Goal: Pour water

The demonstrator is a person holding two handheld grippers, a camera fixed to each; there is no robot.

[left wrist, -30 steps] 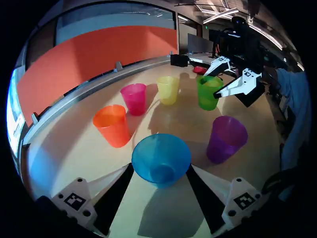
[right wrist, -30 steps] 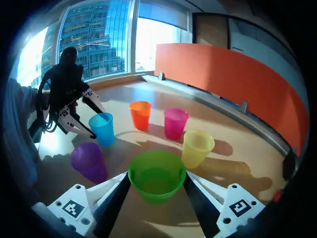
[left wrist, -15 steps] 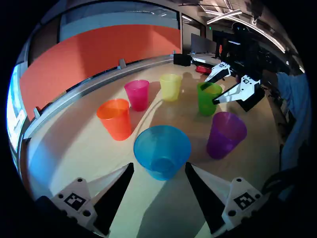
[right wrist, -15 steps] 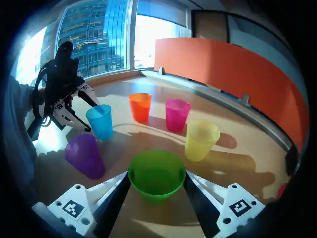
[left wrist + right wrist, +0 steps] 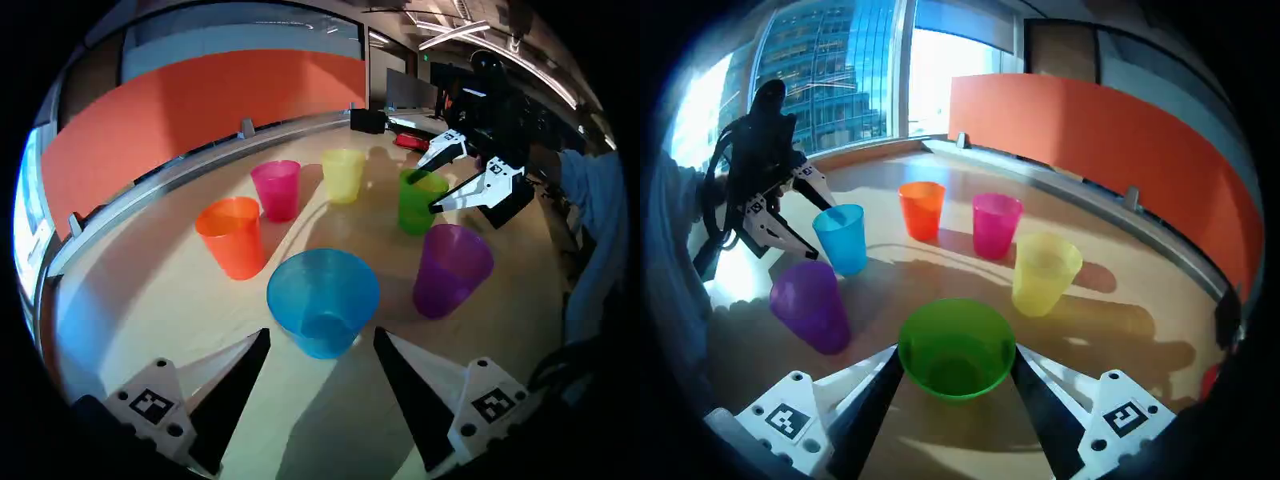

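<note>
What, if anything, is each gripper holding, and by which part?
Cannot be told: the left gripper flanks the blue cup, the right gripper the green cup; contact is unclear.

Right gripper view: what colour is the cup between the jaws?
Green. The green cup shows best in the right gripper view.

translucent blue cup (image 5: 323,300) and green cup (image 5: 957,348) both stand upright on the tan table (image 5: 160,304), well apart
</note>
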